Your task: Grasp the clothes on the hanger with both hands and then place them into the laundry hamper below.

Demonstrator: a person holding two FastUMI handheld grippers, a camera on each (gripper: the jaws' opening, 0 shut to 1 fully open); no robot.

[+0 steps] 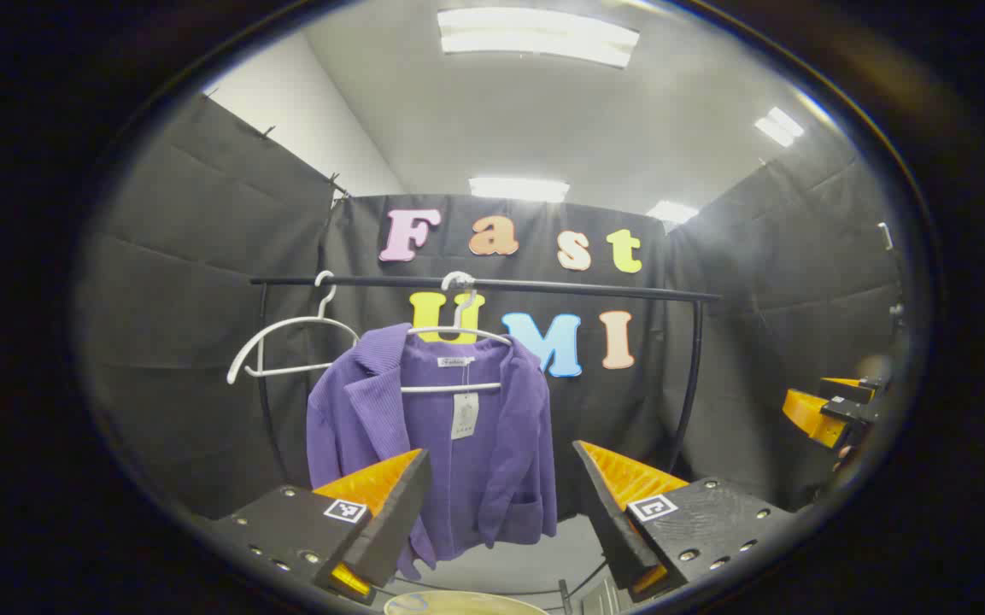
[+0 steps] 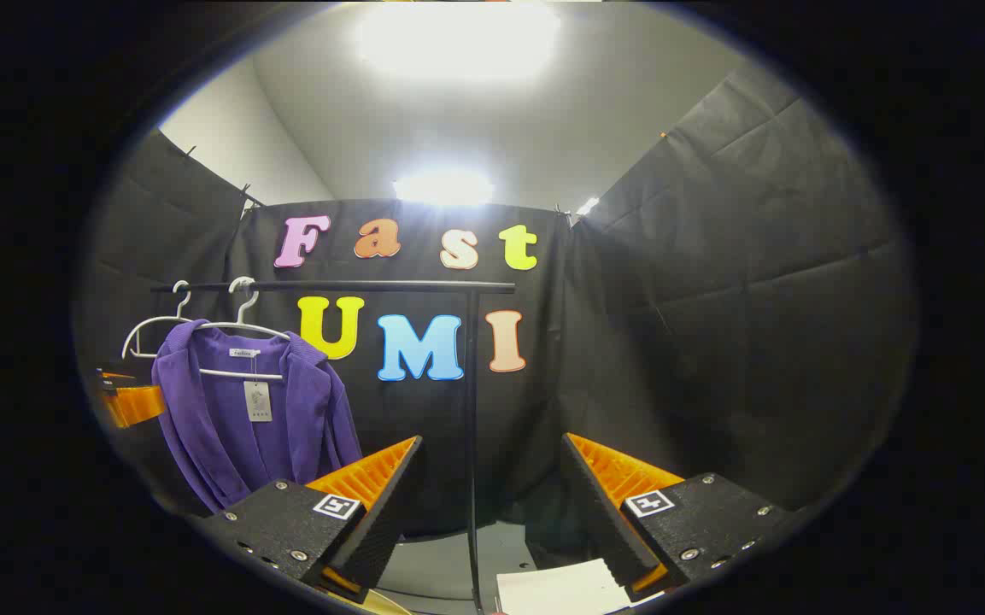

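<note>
- Both of your grippers have their jaws spread wide with nothing between them: the left gripper [image 1: 501, 504] points at the garment, and the right gripper [image 2: 492, 500] points past it at the rack's right end.
- Your task item, the purple jacket [image 1: 432, 436], hangs on a white hanger [image 1: 456, 342] from the black rail [image 1: 483, 284], roughly in the middle of it in the left gripper view. It hangs open at the front, with a paper tag [image 1: 464, 416] dangling below the collar.
- In the left gripper view the jacket sits straight ahead between your left fingers, apart from them; its lower hem falls behind the tip of the left-hand finger.
- An empty white hanger [image 1: 287, 346] hangs on the same rail just to the left of the jacket, close to its shoulder.
- The rack's right upright [image 2: 470, 427] stands directly between your right gripper's fingers in the right gripper view, with the jacket well off to the left of it.
- At the bottom edge of the left gripper view, a pale curved rim [image 1: 466, 602] shows beneath the jacket; you cannot tell from so little whether it is the hamper.
- A white flat object [image 2: 560, 588] lies low by your right gripper's right-hand finger; what it is you cannot tell.
- Your right gripper also appears at the far right edge of the left gripper view, well apart from the jacket.
- Black cloth walls [image 2: 714, 299] close the booth on all sides, with ceiling lights [image 1: 537, 34] overhead.
</note>
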